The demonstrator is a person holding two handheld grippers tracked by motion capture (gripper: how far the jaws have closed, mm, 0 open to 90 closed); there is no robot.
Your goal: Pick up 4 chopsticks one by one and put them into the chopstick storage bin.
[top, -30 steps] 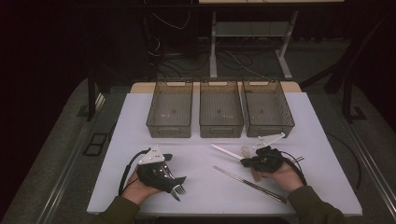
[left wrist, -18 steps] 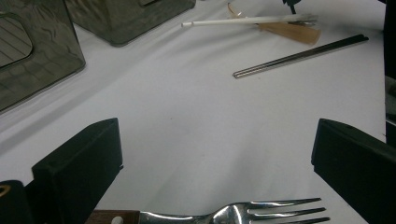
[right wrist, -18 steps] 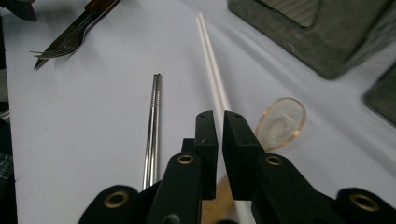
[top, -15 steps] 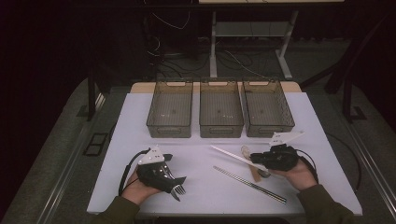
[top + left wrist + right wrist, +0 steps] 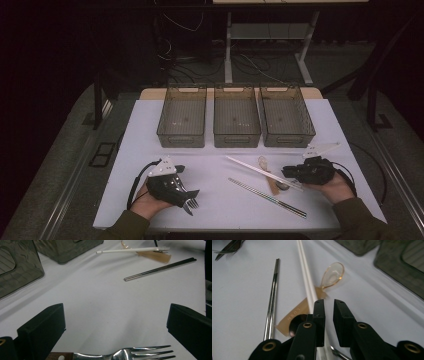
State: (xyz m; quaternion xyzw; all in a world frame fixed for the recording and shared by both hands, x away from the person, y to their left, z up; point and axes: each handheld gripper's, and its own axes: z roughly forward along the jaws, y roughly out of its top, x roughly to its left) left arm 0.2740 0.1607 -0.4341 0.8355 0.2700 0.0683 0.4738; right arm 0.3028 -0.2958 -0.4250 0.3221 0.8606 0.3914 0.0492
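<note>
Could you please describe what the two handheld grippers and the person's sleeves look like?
Both the left gripper and the right gripper are black with blocky jaws, brass-coloured rivets at the joints, a pale grey three-cornered plate on top and a black cable looping behind. The sleeves are olive green.

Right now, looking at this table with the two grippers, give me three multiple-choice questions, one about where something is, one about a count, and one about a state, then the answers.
1. Where does the fork lie?
A. In the middle bin
B. On the table by the left gripper
C. Under the right gripper

2. How many bins stand in the far row?
A. Two
B. Three
C. Five

3. How do the right gripper's jaws stand?
A. Nearly closed around the white chopsticks
B. Spread wide over bare table
C. Clamped on the fork

Answers: 1 B, the left gripper view shows its tines between the open jaws. 2 B, the high view shows three side by side. 3 A, only a narrow gap remains.
</note>
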